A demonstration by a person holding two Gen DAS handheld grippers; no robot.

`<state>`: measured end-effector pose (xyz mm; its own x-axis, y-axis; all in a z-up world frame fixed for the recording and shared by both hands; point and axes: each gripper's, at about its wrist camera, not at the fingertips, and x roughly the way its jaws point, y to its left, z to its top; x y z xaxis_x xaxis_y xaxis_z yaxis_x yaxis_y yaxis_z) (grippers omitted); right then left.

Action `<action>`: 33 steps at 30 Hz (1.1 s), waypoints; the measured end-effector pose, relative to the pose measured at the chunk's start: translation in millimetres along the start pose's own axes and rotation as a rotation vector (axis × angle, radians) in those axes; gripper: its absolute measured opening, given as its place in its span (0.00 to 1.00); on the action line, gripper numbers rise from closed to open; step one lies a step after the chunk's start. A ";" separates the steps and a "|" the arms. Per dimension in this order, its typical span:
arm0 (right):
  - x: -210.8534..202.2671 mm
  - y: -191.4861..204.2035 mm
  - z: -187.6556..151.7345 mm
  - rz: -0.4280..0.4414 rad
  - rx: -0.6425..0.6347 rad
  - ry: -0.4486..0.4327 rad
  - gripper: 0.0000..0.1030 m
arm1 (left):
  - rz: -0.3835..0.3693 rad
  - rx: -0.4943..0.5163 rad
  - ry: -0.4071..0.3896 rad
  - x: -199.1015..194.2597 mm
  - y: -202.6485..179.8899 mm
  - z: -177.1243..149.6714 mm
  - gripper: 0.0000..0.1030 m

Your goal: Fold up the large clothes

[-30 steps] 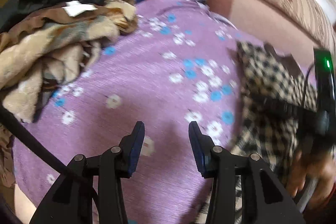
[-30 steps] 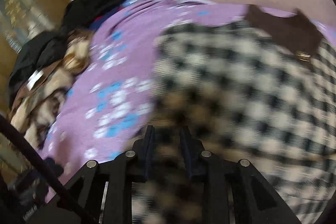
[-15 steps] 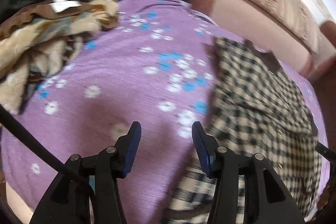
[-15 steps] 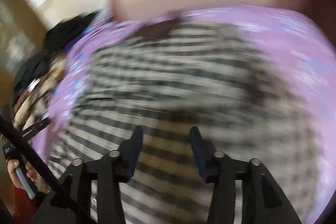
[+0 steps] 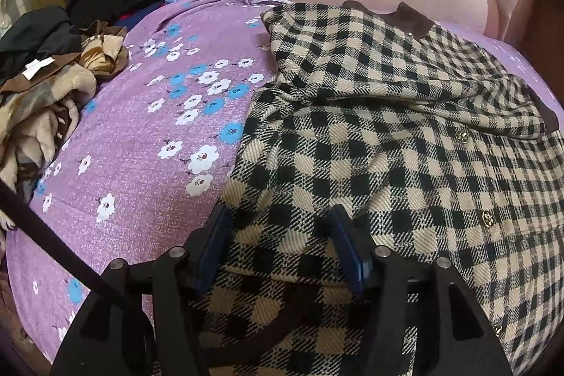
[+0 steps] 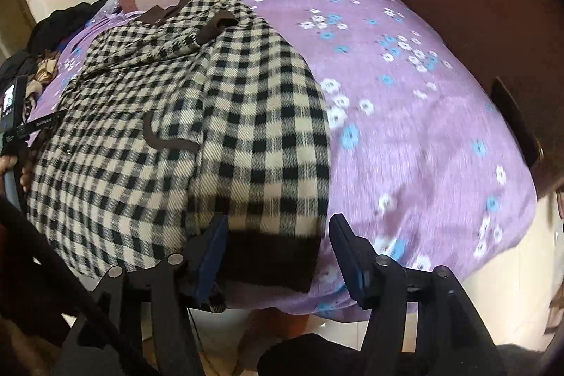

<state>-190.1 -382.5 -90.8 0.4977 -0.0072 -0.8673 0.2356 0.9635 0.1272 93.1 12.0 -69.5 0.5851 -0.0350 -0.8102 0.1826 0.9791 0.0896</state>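
A checked coat [image 5: 387, 136] lies on a purple floral bedspread [image 5: 141, 143]. The left gripper [image 5: 278, 235] and right gripper [image 6: 278, 242] hover over it, their jaws just widened, both released and grasping nothing.

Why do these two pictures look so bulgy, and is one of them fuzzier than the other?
Both come through fisheye lenses, so the bed curves and dark corners ring each picture. Left wrist view: sharp, the checked coat and its gold buttons crisp. Right wrist view: the purple flowered bedspread smears on the right side, while the coat's brown cuff by the claw stays fairly clear.
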 end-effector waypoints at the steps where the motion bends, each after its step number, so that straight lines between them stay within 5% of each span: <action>1: -1.5 2.2 -4.9 -0.004 -0.019 -0.008 0.62 | -0.003 -0.008 0.000 -0.5 1.1 -0.8 0.57; 5: -9.7 38.3 -21.0 -0.077 -0.226 -0.058 0.62 | 0.005 -0.012 -0.012 -2.7 1.8 -4.3 0.59; 9: -3.7 47.4 -20.5 -0.069 -0.271 -0.078 0.60 | 0.026 -0.002 -0.023 -2.9 -0.9 -7.0 0.60; 12: 13.9 41.6 -10.1 -0.041 -0.217 -0.065 0.35 | 0.033 -0.004 -0.026 -2.9 -1.5 -7.0 0.61; 15: 31.4 45.8 -4.8 -0.025 -0.210 -0.045 0.30 | 0.035 -0.008 -0.030 -2.7 -0.4 -7.7 0.63; 18: 34.3 46.7 -2.6 0.021 -0.174 -0.029 0.03 | 0.032 -0.011 -0.030 -2.5 1.1 -8.2 0.65; 21: 25.3 30.2 9.7 0.013 -0.094 -0.060 0.02 | 0.025 -0.019 -0.025 -1.7 3.4 -7.7 0.66; 28: -7.4 -74.9 67.9 -0.266 0.169 -0.198 0.02 | 0.021 -0.025 -0.019 -0.4 4.0 -6.8 0.66; 33: -2.7 -147.3 95.5 -0.436 0.392 -0.201 0.06 | 0.019 -0.033 -0.014 0.1 4.5 -6.0 0.67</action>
<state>-146.4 -549.9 -61.2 0.4250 -0.4652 -0.7765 0.7231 0.6905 -0.0179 89.3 17.6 -72.7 0.5993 -0.0194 -0.8003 0.1454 0.9857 0.0850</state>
